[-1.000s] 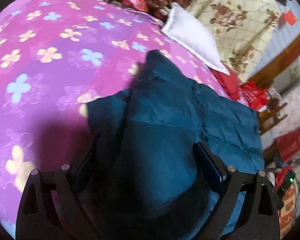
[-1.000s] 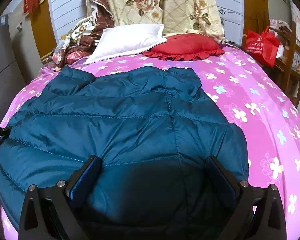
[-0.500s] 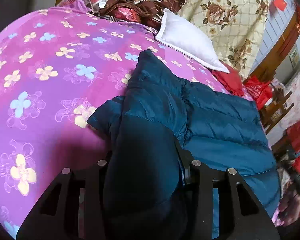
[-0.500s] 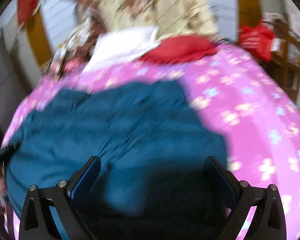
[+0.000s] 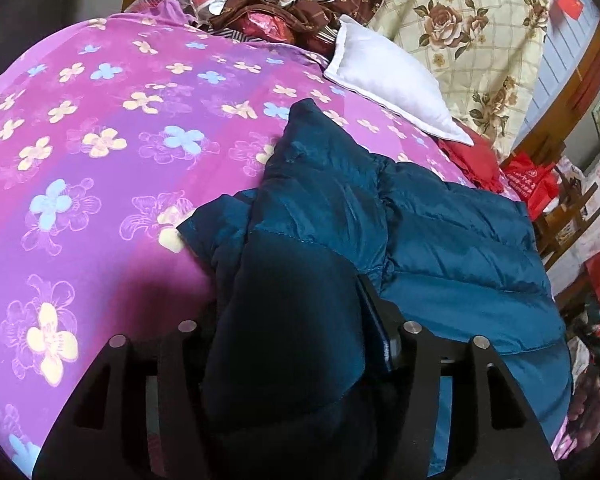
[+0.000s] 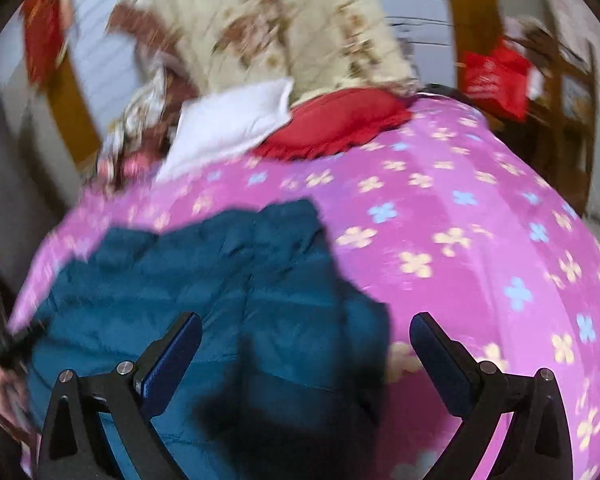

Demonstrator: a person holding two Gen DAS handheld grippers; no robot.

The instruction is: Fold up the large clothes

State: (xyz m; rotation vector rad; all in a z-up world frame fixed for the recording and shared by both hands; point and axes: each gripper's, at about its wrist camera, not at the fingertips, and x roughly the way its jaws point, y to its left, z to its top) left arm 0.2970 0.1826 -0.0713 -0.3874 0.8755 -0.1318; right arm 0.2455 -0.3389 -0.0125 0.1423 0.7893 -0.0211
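A puffy teal-blue jacket (image 5: 440,232) lies on a pink flowered bed cover (image 5: 100,140). A thick fold of one side bulges up between the jaws of my left gripper (image 5: 288,300). Its right pad touches the fabric, its left pad is hidden behind it, and the jaws are opening. In the blurred right wrist view the jacket (image 6: 220,280) fills the lower left. My right gripper (image 6: 306,320) stands open above the jacket's right edge, holding nothing, with its right finger over the bed cover (image 6: 460,220).
A white pillow (image 5: 384,80) and a red cushion (image 6: 340,124) lie at the bed's head, below a floral quilt (image 5: 460,32). A heap of cloth and wrappers (image 5: 268,20) fills the far corner. A red bag (image 6: 496,76) and wooden furniture (image 5: 568,216) stand right of the bed.
My left jaws closed in from wide apart onto the jacket fold, then widened a little. My right gripper shifted right and up, so the jacket slid left in its blurred view.
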